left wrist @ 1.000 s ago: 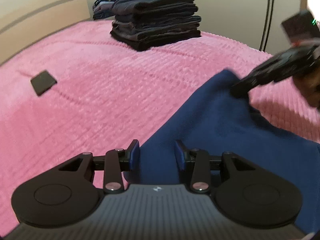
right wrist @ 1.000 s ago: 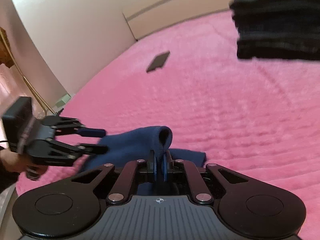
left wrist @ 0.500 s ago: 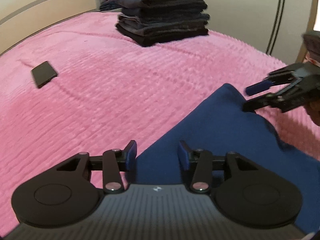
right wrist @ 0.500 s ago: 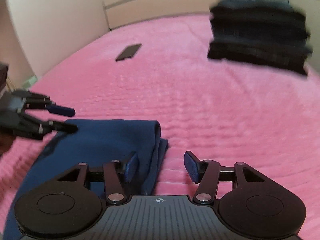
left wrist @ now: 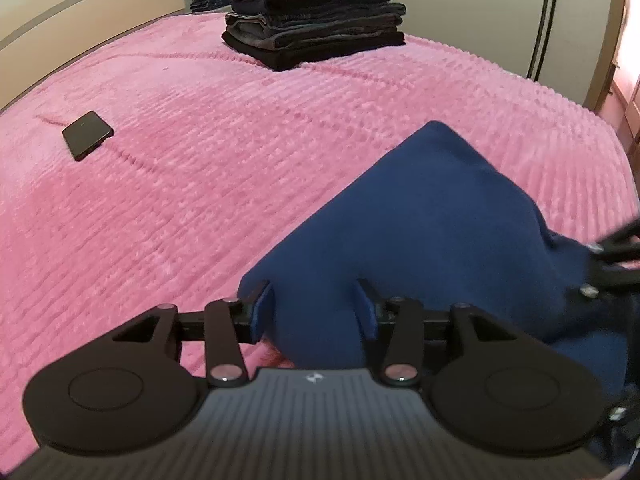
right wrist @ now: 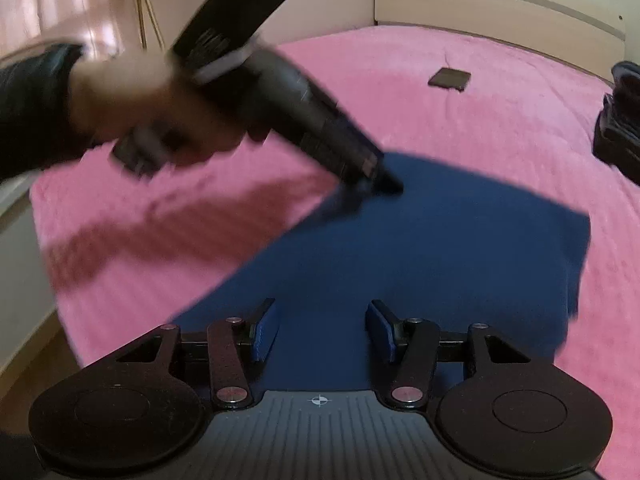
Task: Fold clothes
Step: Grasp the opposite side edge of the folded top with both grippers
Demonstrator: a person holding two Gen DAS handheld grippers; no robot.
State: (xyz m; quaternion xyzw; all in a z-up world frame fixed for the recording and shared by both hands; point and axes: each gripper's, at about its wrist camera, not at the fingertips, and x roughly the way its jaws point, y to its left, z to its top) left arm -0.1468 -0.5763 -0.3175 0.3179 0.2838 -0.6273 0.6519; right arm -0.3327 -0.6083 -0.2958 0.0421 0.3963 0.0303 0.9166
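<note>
Lying limp on the pink bedspread [left wrist: 240, 168], well short of the folded dark stack [left wrist: 316, 12], the blue garment [left wrist: 420, 232] is looking soft and light, best pinched at a corner, while the left gripper [left wrist: 314, 308] is opening astride its edge and the right gripper [right wrist: 320, 330] is hovering half-open, holding nothing.

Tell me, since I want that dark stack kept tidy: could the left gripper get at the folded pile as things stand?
Probably yes. The pink bedspread between the left gripper and the folded pile lies bare; the phone sits off to one side. The pile is across the bed, though, so it means a long reach.

Both wrist views close, downward, sharing blue garment [left wrist: 420, 232].
</note>
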